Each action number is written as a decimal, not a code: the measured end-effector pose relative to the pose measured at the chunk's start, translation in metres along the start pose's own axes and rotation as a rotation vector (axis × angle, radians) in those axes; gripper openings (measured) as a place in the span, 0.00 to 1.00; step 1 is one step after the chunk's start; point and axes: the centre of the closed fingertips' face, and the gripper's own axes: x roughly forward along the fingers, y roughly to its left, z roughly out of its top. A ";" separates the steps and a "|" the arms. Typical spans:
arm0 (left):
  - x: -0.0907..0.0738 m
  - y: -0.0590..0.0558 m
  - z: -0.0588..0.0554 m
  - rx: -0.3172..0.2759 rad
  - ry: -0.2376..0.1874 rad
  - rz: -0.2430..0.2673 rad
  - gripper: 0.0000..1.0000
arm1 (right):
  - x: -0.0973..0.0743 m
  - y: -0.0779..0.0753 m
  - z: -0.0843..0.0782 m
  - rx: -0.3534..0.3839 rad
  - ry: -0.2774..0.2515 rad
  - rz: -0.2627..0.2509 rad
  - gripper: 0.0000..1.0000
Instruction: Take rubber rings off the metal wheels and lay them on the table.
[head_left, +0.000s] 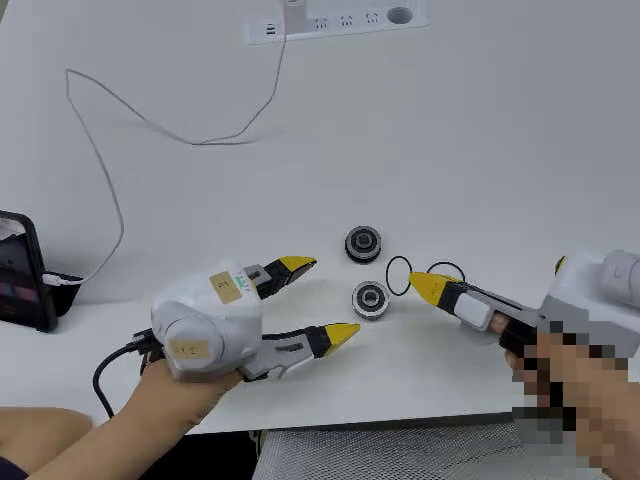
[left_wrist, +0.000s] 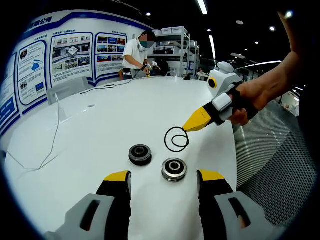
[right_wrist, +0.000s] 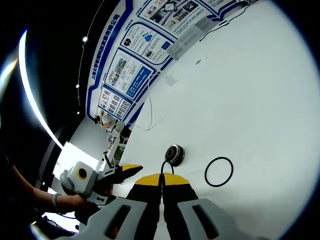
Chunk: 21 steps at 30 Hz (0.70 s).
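The right gripper (head_left: 420, 284) is closed, its yellow tips pressed together on a thin black rubber ring (head_left: 387, 277), which stands up off the table (head_left: 500, 150) just past the tips. In the right gripper view the jaws meet with no gap, and the ring shows edge-on as a dark line rising from between them. The pinched ring hangs just beside the bright wheel (head_left: 370, 299), to that wheel's far right in the head view, and does not touch it. The left gripper (head_left: 320, 298) is open and holds nothing. Its two jaws stand wide, and in the left gripper view the bright wheel lies on the table just ahead of the gap between them, touched by neither. A second ring (head_left: 446, 264) lies flat on the table farther right of the bright wheel, partly hidden behind the right gripper. The right gripper view shows it as a whole circle. A dark wheel (head_left: 363, 243) lies flat just beyond the bright wheel, apart from it. Its rim looks black, but I cannot tell whether rubber sits on it. Well left of the bright wheel a dark device (head_left: 25, 270) stands at the table's edge. A white cable (head_left: 150, 125) runs from it to a power strip (head_left: 340, 18) at the far side. In the left gripper view posters (left_wrist: 75, 52) line a wall, and a person (left_wrist: 134, 52) stands past the table's end.
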 end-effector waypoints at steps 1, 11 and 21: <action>0.000 0.000 0.000 0.000 -0.002 0.002 0.55 | -0.002 -0.004 0.001 0.003 -0.004 -0.009 0.02; 0.000 0.000 -0.001 -0.005 0.006 0.003 0.54 | -0.012 -0.034 0.009 0.008 -0.023 -0.084 0.02; 0.000 0.000 -0.003 -0.011 0.011 0.006 0.54 | -0.014 -0.051 0.006 -0.043 -0.007 -0.157 0.02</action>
